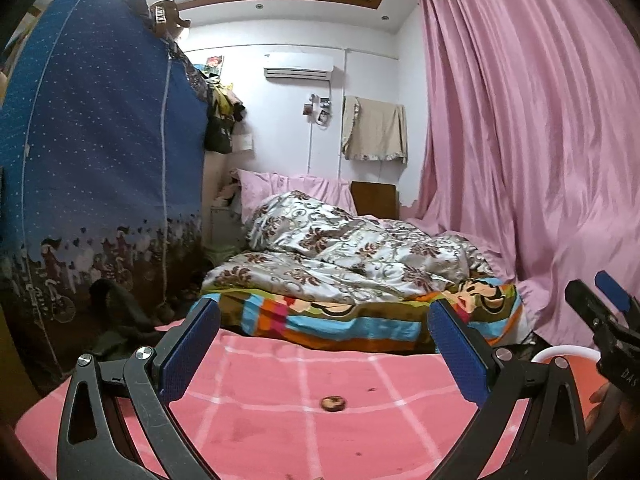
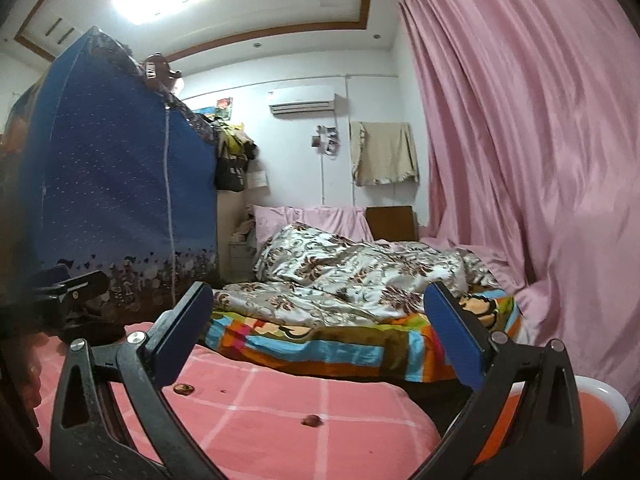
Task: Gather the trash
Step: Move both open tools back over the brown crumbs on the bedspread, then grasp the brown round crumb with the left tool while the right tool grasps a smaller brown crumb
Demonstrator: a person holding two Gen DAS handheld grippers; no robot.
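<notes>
A small round brown scrap point(image 1: 333, 403) lies on the pink checked cloth point(image 1: 260, 432), below and between the tips of my left gripper point(image 1: 324, 344), which is open and holds nothing. In the right wrist view the same kind of brown scrap point(image 2: 184, 389) lies by the left finger, and a dark red bit point(image 2: 312, 421) sits nearer the middle. My right gripper point(image 2: 320, 332) is open and empty above them. Each gripper shows at the edge of the other's view: the right gripper point(image 1: 596, 290) and the left gripper point(image 2: 72, 276).
A white-rimmed bin point(image 2: 600, 390) with an orange liner stands at the right edge of the cloth. Beyond lie a striped blanket point(image 1: 340, 324), a rumpled floral quilt point(image 1: 340, 248), a blue fabric wardrobe point(image 1: 100, 140) on the left and a pink curtain point(image 1: 520, 140) on the right.
</notes>
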